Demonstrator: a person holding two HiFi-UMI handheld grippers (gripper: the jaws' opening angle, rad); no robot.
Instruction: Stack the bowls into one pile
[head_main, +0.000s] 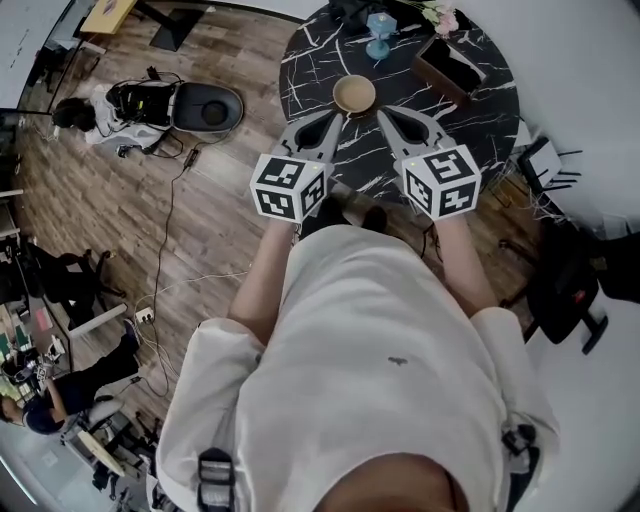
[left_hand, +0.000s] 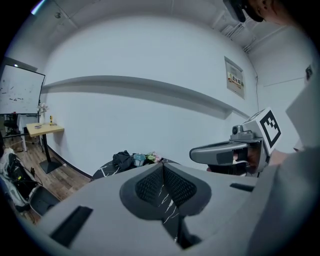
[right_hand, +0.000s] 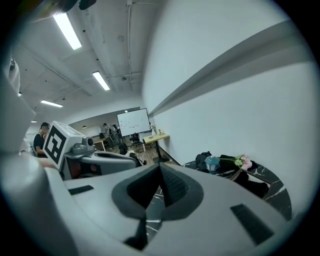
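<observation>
Wood floor (head_main: 210, 230) spans 9 o'clock. Round black marble table (head_main: 490, 120) stands at 12 o'clock. Strip lights (right_hand: 67, 30) line the ceiling.

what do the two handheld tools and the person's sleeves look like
The left tool and the right tool are both grey, each with two long jaws that taper to a point. Inside the jaws are dark, mesh-textured pads. Each tool carries a white cube printed with black square markers. The person wears an off-white short-sleeved shirt, with loose sleeves ending above the elbows.
</observation>
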